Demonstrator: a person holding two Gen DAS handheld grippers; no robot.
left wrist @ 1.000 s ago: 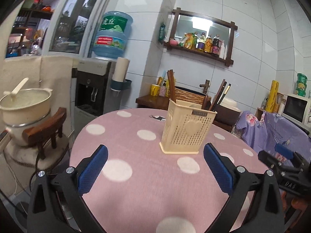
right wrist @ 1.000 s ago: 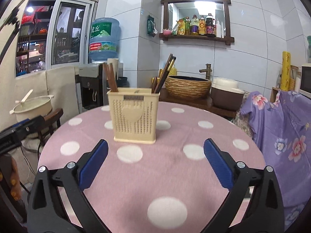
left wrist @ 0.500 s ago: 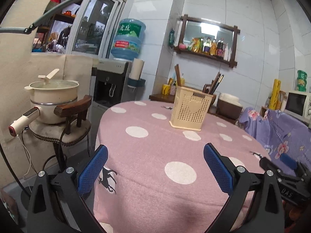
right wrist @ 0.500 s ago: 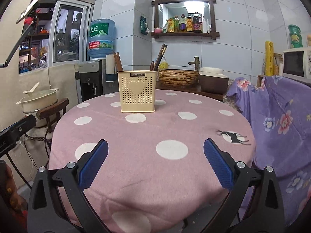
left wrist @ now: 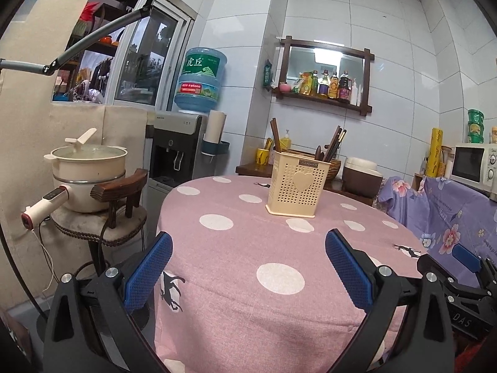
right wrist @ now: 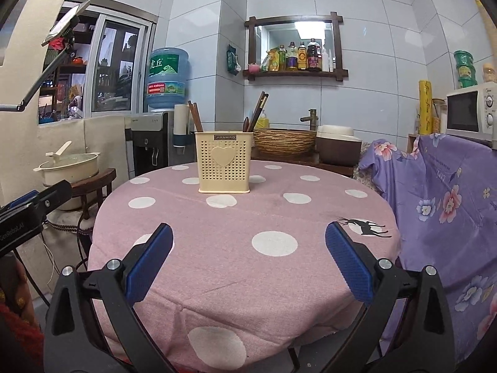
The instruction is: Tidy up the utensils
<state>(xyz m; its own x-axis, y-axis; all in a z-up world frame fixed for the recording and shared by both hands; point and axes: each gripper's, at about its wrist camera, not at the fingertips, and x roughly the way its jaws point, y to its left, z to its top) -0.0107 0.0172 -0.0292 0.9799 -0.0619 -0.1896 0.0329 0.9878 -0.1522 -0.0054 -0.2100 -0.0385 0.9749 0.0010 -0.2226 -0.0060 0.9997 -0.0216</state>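
A cream perforated utensil holder [left wrist: 295,183] [right wrist: 223,162] with a heart on its front stands upright on the pink polka-dot table [left wrist: 248,248] [right wrist: 242,248]. Dark brown chopsticks [left wrist: 274,135] [right wrist: 195,118] lean in its left side, and more dark utensils [left wrist: 332,144] [right wrist: 257,110] stick out on the right. My left gripper [left wrist: 248,270] is open with nothing between its blue pads, back beyond the table's near-left edge. My right gripper [right wrist: 248,264] is open too and holds nothing, hanging over the table's near edge, far from the holder.
A chair [left wrist: 118,205] with a cream electric pot [left wrist: 88,177] stands left of the table. A water dispenser [left wrist: 178,149] is behind it. A purple flowered cloth [right wrist: 441,205] covers furniture on the right, with a microwave [right wrist: 470,115] above. A woven basket [right wrist: 284,141] sits behind the holder.
Both grippers have drawn back from the holder, from over the tabletop to its near edge or beyond it. The holder now looks smaller and farther away. Both stayed open.
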